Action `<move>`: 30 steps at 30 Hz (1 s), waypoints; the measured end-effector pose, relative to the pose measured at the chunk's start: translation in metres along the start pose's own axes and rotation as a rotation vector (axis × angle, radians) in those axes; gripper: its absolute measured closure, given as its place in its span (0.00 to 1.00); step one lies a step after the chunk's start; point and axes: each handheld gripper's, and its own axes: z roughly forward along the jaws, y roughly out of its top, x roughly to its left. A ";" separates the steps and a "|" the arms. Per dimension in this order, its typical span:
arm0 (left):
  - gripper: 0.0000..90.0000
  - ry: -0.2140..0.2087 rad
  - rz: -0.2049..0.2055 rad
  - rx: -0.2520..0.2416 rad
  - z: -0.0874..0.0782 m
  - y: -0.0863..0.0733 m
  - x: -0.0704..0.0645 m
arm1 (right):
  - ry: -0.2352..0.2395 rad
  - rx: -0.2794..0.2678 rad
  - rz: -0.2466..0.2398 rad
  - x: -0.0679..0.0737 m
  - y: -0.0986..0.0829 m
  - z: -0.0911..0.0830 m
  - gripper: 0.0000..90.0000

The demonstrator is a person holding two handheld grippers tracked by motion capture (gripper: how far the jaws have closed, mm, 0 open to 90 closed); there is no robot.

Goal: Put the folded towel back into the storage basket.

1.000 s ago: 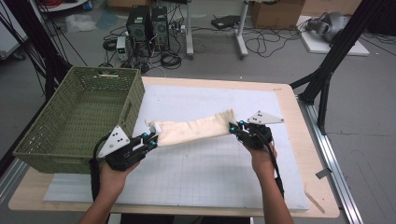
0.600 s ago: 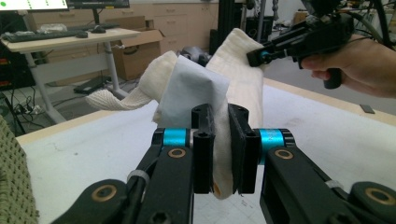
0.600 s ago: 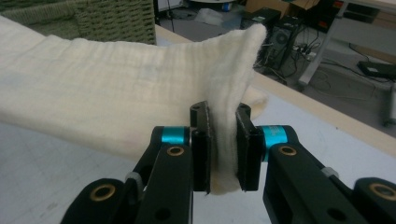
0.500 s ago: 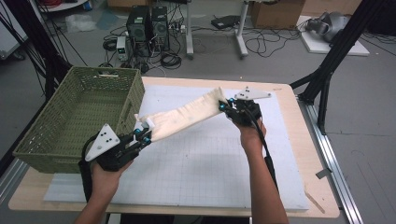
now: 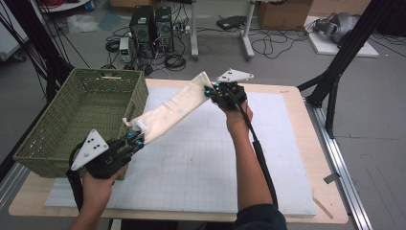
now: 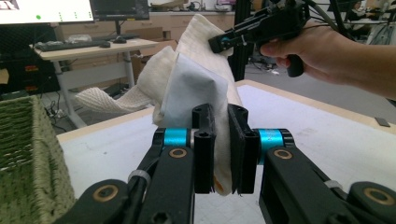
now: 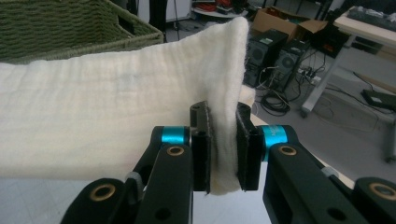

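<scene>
**Ana:** High view first: where is the cloth (image 5: 170, 108)?

**Ben:** It hangs in the air as a long cream strip across the middle of the frame, running from lower left to upper centre, above the white mat (image 5: 201, 158). Its lower end is just beside the green basket (image 5: 57, 124) at the left of the frame.

**Ana:** And the left gripper (image 5: 135, 140)?

**Ben:** It sits at the lower left, jaws clamped on the cloth's near end. Left gripper view confirms it: the two black jaws are pressed together on a folded edge of fabric at the centre of the frame, and a white label (image 6: 191, 95) stands up just above them.

**Ana:** The right gripper (image 5: 210, 91)?

**Ben:** Upper centre in the high view, held higher in the frame than the left one, pinching the far end. Right gripper view shows its jaws squeezed on a thick fold of the cloth at the centre, with the rest spreading to the left of the frame and the basket at the upper left behind it.

**Ana:** Is the strip taut?

**Ben:** Stretched between both grippers, tilted.
</scene>
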 end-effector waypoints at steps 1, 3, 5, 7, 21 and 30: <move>0.90 0.005 0.001 0.000 -0.002 0.000 0.001 | 0.002 -0.002 -0.003 0.001 0.003 0.003 0.88; 0.91 0.026 0.013 0.002 -0.005 0.000 0.003 | 0.011 -0.009 -0.002 0.004 0.007 0.010 0.88; 0.91 0.034 0.013 0.002 -0.008 0.000 0.005 | 0.014 -0.012 0.003 0.007 0.011 0.017 0.88; 0.91 0.041 0.013 0.004 -0.010 -0.001 0.006 | 0.019 -0.013 0.001 0.010 0.015 0.023 0.88; 0.91 0.113 0.015 0.012 -0.033 -0.006 0.018 | 0.058 -0.037 -0.021 0.032 0.049 0.063 0.88; 0.92 0.157 -0.003 -0.005 -0.049 -0.007 0.030 | 0.081 -0.059 -0.059 0.054 0.080 0.090 0.88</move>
